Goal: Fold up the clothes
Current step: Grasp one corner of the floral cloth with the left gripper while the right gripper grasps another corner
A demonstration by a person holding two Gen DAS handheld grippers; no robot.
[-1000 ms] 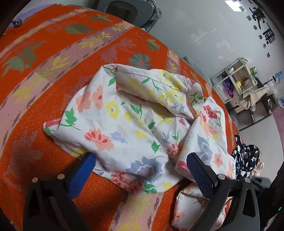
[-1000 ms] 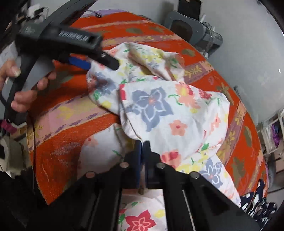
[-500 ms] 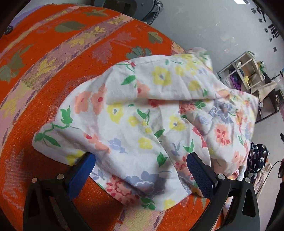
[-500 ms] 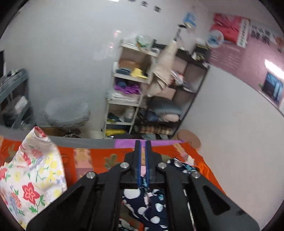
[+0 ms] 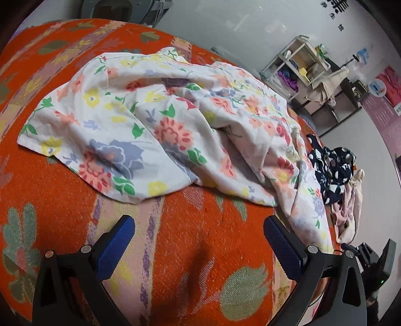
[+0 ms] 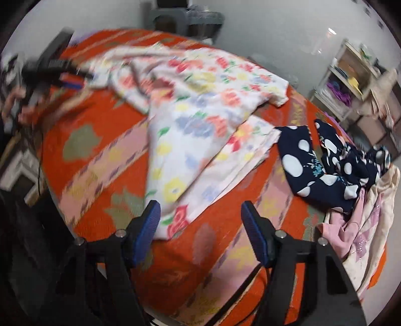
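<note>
A white floral garment lies crumpled and spread on the orange patterned table cover. My left gripper is open and empty, a little short of the garment's near edge. In the right wrist view the same garment stretches across the cover, with its near corner between the open jaws of my right gripper. The right gripper holds nothing. The left gripper also shows at the far left of that view, blurred.
A navy polka-dot garment and pale pink clothes are piled at the table's right edge. A shelf unit with clutter stands by the wall behind. A grey chair is beyond the far edge.
The right gripper, shut on the garment a second ago, swung up and away and is now open and empty. The garment has been flung out wider. The left gripper has drawn back from it.
</note>
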